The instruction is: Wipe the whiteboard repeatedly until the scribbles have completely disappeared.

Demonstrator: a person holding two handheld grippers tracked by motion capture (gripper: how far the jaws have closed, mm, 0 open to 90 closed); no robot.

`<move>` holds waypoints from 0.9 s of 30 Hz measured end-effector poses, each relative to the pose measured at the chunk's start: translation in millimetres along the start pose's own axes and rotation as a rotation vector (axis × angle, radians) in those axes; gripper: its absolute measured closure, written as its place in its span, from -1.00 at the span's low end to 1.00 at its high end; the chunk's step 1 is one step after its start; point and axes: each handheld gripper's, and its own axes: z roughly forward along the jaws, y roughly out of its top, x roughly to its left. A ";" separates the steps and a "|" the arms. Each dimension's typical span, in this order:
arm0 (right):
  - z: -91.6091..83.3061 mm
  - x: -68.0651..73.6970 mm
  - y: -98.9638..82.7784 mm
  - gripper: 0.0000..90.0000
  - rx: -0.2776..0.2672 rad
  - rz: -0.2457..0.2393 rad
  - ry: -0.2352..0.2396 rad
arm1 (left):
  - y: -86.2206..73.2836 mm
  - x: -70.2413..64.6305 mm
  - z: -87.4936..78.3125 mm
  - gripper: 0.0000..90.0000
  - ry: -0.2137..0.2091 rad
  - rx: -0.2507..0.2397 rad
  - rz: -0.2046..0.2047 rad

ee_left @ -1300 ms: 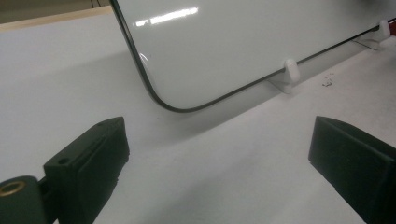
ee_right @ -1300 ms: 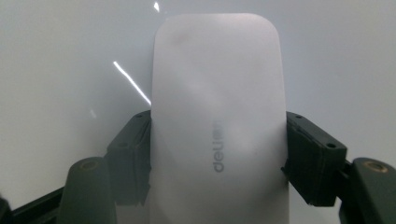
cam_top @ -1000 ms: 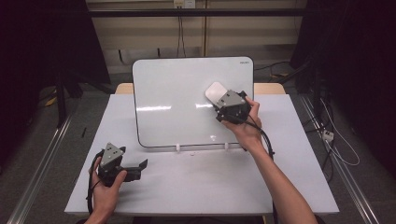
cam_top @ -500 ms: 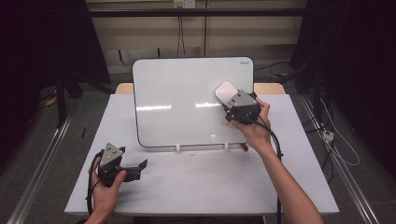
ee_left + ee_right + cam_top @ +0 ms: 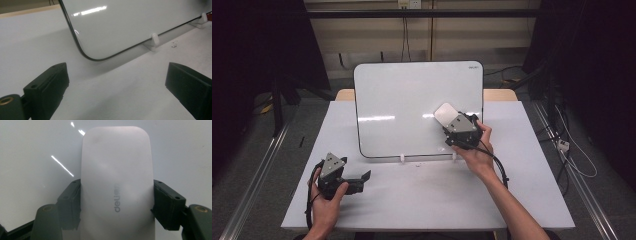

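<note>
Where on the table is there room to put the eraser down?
The widest bare patch of the white table lies in front of the whiteboard, between the left gripper and the right forearm. Narrower bare strips run beside the board's left and right edges. It is crowded at the board's lower right, where the right gripper presses the eraser against it.

eraser (image 5: pixel 117 187) lower end cut off, whiteboard (image 5: pixel 140 22) top cropped

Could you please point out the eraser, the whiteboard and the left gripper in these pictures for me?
eraser (image 5: pixel 117 170), right gripper view, middle of its white back.
whiteboard (image 5: pixel 402 105), high view, bare writing surface.
left gripper (image 5: pixel 362 178), high view, between its jaw tips.
</note>
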 end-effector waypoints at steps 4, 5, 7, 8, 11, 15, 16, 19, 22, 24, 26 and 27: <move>1.1 11.0 1.2 -0.30 -0.007 -0.004 0.010 | 0.3 -0.4 0.3 -0.89 -0.001 -0.003 0.000; 1.8 14.4 2.0 -0.30 -0.010 0.003 0.013 | 0.4 -0.6 0.5 -0.89 -0.003 -0.001 0.002; 3.1 19.7 4.2 -0.30 -0.012 -0.011 0.017 | 0.6 -1.0 0.9 -0.89 -0.006 0.001 0.003; 3.4 22.1 5.1 -0.30 -0.010 -0.017 0.020 | 0.8 -1.1 1.1 -0.89 0.000 -0.001 0.005; 4.2 29.0 6.8 -0.30 -0.015 -0.028 0.028 | 0.7 -1.1 1.5 -0.89 0.000 -0.001 0.002; 5.2 38.3 9.3 -0.30 -0.013 -0.057 0.043 | 0.9 -1.0 0.5 -0.89 -0.005 0.005 0.010; 5.4 40.1 9.7 -0.30 -0.014 -0.062 0.046 | 0.7 -1.1 1.0 -0.89 -0.001 0.000 0.008; 5.5 45.4 10.4 -0.30 -0.014 -0.077 0.062 | 0.6 -1.1 1.3 -0.89 -0.001 -0.002 0.003; 4.2 48.0 8.9 -0.29 -0.017 -0.103 0.066 | 0.5 -0.3 0.4 -0.89 0.003 -0.001 0.009; 3.3 48.4 7.5 -0.29 -0.016 -0.108 0.070 | 0.2 0.3 -0.1 -0.89 0.005 -0.006 0.003; 2.4 49.4 5.8 -0.29 -0.014 -0.121 0.070 | 0.0 1.6 -1.2 -0.89 0.007 -0.004 0.008; 1.9 49.3 4.8 -0.29 -0.015 -0.123 0.069 | -0.2 1.3 -1.5 -0.89 0.005 -0.007 -0.001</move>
